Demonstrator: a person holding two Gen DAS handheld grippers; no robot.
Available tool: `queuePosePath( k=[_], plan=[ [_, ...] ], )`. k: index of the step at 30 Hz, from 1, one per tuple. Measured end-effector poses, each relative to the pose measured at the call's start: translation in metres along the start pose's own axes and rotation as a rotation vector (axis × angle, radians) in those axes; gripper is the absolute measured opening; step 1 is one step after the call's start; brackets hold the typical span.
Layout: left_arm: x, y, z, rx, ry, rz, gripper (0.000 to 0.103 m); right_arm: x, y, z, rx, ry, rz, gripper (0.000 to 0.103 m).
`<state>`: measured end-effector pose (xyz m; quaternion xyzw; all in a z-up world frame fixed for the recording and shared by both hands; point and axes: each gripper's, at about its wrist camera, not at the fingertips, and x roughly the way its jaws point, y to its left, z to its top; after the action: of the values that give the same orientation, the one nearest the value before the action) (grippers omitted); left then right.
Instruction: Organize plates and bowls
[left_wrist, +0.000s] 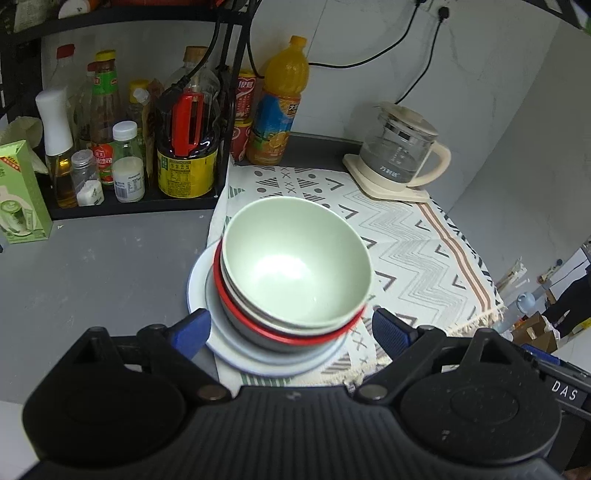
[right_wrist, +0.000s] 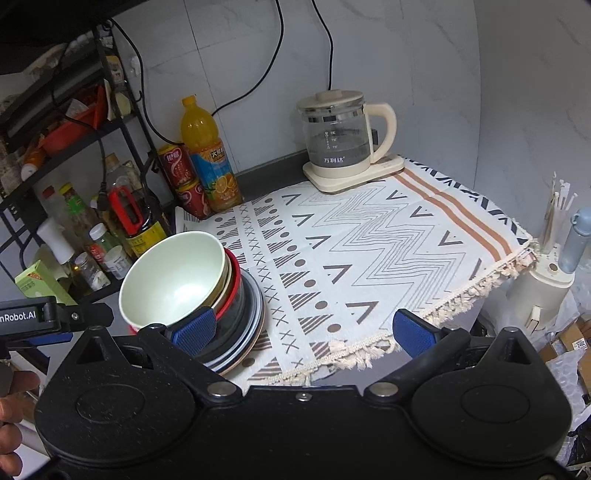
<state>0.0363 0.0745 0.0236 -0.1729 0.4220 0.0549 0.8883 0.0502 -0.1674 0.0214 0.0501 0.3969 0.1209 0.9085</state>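
Though nested neatly on the plates (left_wrist: 236, 354) at the cloth's (left_wrist: 406, 240) left edge, probably light, stiff, slippery bowls (left_wrist: 295, 266): best pinched by the rim, both left gripper (left_wrist: 291, 328) and right gripper (right_wrist: 303, 332) spread wide, empty.

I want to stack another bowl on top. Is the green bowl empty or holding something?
Empty: the green bowl shows only bare, glossy inside down to its bottom in both wrist views.
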Motion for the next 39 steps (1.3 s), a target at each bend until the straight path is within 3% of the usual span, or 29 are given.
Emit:
queuePosePath(
  k=[15, 39],
  plan=[
    [-0.053, -0.006, -0.044, 0.059, -0.060, 0.005, 0.093, -0.051, 0.003, -0.026, -0.044, -0.051, -0.001, 0.103],
    [-0.100, 0.006, -0.086, 0.122, -0.111, 0.048, 0.093, -0.082, 0.020, -0.057, -0.087, -0.055, 0.024, 0.103]
  ],
)
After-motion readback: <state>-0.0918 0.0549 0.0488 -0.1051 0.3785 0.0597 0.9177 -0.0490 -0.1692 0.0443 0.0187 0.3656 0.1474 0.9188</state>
